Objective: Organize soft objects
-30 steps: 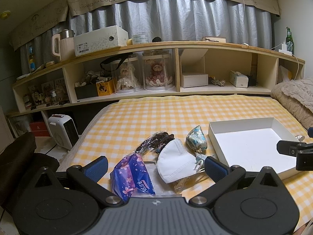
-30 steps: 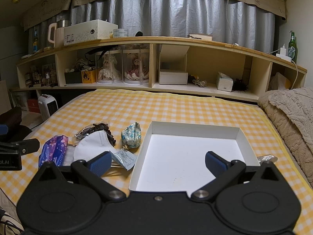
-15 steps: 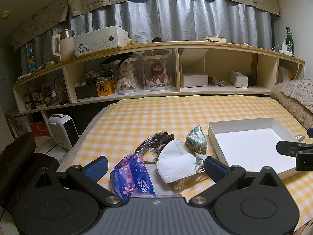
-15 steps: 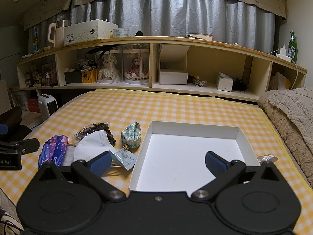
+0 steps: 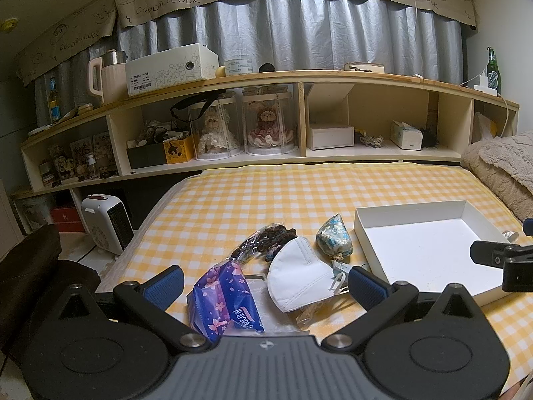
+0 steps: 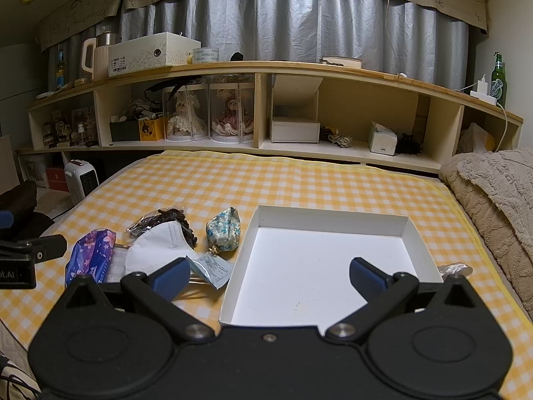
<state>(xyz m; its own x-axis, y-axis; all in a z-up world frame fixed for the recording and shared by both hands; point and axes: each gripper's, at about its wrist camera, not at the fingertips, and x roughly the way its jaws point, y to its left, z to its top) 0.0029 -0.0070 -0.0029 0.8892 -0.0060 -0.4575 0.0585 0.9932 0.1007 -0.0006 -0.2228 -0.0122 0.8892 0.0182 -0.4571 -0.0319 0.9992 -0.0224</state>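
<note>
Nothing has shifted over the last second: we still hold the left gripper [image 5: 265, 281] and right gripper [image 6: 269, 275] wide and empty, the face mask [image 5: 298, 280] and tissue pack [image 5: 225, 300] lying on the bed [image 5: 299, 193] left of the empty white box [image 6: 333, 266], so sorting has not begun.

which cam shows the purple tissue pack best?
Left wrist: the purple tissue pack lies close, between the open left tool's fingers, print readable. Right wrist shows it small, at the left edge, foreshortened.
</note>
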